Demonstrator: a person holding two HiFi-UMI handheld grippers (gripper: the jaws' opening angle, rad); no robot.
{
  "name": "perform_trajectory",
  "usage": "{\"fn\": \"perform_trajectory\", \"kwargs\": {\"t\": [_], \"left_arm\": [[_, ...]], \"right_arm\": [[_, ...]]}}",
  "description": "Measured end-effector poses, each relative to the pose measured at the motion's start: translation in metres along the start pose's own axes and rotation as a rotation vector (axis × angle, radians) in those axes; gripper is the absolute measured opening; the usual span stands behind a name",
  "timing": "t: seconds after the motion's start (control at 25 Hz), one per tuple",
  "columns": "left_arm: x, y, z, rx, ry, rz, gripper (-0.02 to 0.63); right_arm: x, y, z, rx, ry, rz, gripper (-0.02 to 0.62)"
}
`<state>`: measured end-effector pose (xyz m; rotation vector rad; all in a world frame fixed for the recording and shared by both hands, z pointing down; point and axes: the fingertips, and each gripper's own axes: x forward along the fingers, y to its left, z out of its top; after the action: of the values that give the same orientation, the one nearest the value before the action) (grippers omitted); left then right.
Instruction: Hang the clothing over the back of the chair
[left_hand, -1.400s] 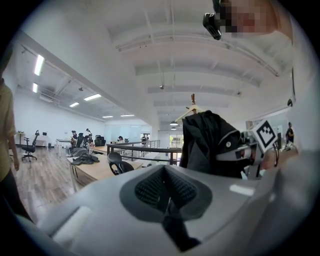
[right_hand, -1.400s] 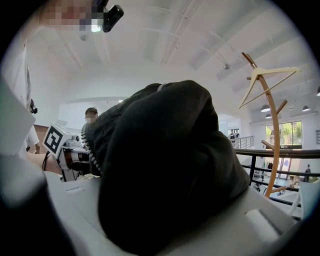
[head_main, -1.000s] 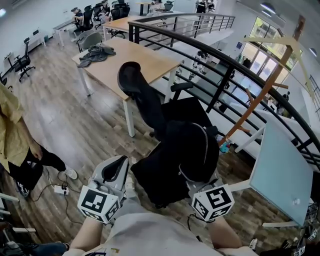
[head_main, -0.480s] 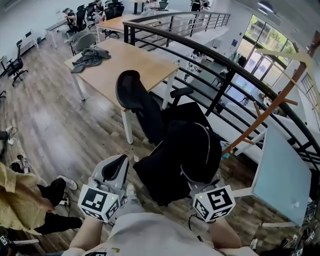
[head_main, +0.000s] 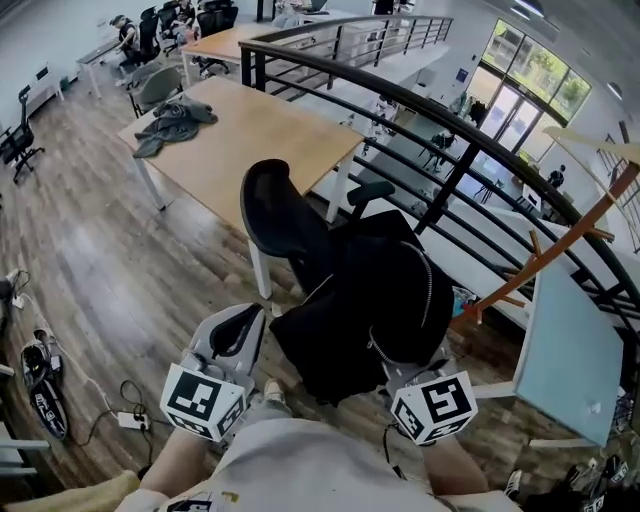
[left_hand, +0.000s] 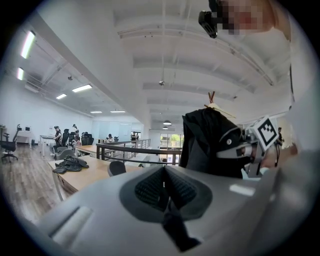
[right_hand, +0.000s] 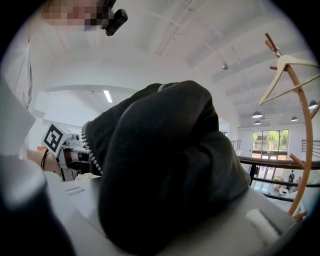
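A black zip jacket (head_main: 375, 300) hangs bunched from my right gripper (head_main: 405, 370), which is shut on it; in the right gripper view the jacket (right_hand: 165, 165) covers both jaws. My left gripper (head_main: 255, 320) is level with it on the left, at the jacket's lower left edge. Its ribbed pads (left_hand: 150, 187) meet along one line, with a thin dark strip in the seam that I cannot identify. The black office chair (head_main: 275, 205) stands just beyond the jacket, its back rising at the jacket's upper left and one armrest (head_main: 365, 190) showing.
A wooden table (head_main: 250, 130) with a grey garment (head_main: 170, 120) stands behind the chair. A black railing (head_main: 450, 120) runs across the right, with a wooden coat rack (head_main: 560, 240) and a pale table (head_main: 570, 350) near it. Cables and shoes (head_main: 40, 370) lie on the floor at left.
Both grippers, with the jacket, have come closer to the chair. The person in yellow at the left has slipped out of view.
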<state>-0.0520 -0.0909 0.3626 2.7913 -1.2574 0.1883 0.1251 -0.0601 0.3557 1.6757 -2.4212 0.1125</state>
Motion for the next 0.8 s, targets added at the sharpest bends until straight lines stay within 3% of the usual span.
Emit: {"fn": "perform_trajectory", "kwargs": {"t": [0.32, 0.8], "left_arm": [[0.022, 0.069, -0.001, 0.01, 0.004, -0.049, 0.002], [0.055, 0.107, 0.001, -0.026, 0.009, -0.028, 0.002]], "right_arm": [[0.064, 0.017, 0.007, 0.002, 0.007, -0.036, 0.172], [0.106, 0.009, 0.009, -0.007, 0.058, -0.001, 0.175]]}}
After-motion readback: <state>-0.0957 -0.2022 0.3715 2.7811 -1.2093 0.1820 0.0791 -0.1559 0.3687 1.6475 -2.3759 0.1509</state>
